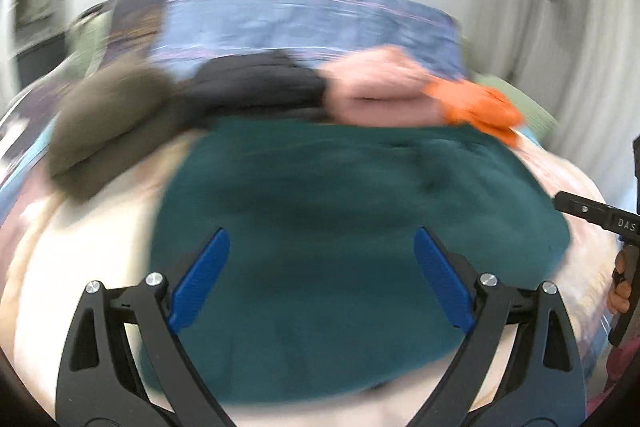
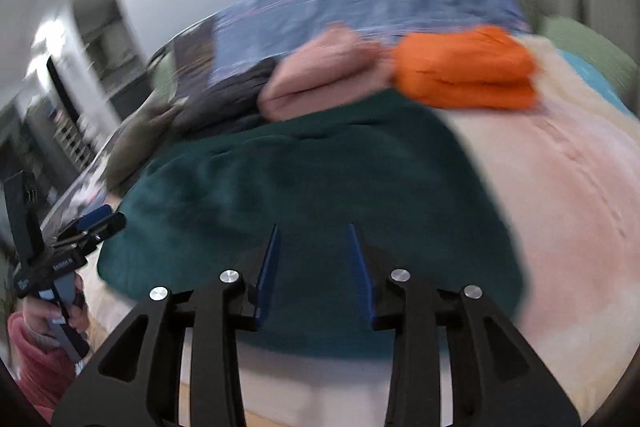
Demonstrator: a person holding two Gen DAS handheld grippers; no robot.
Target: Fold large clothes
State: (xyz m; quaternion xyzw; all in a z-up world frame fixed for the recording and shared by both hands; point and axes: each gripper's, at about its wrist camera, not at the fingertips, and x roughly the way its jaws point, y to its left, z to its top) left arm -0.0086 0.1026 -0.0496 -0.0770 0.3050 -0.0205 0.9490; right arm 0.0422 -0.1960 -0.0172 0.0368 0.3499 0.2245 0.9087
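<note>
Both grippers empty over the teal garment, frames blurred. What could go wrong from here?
1. Both views are motion-blurred, so the teal garment's edges are hard to find; a grasp could miss or pinch the pale blanket beneath.
2. The right gripper is narrower than the left gripper and may catch only a thin fold.
3. The pink stack and orange stack sit at the garment's far edge; lifting it may topple them.

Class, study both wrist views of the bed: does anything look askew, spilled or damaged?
Nothing stands out. The teal garment lies flat on the bed, with folded clothes including an orange one behind it. Motion blur hides fine detail.
</note>
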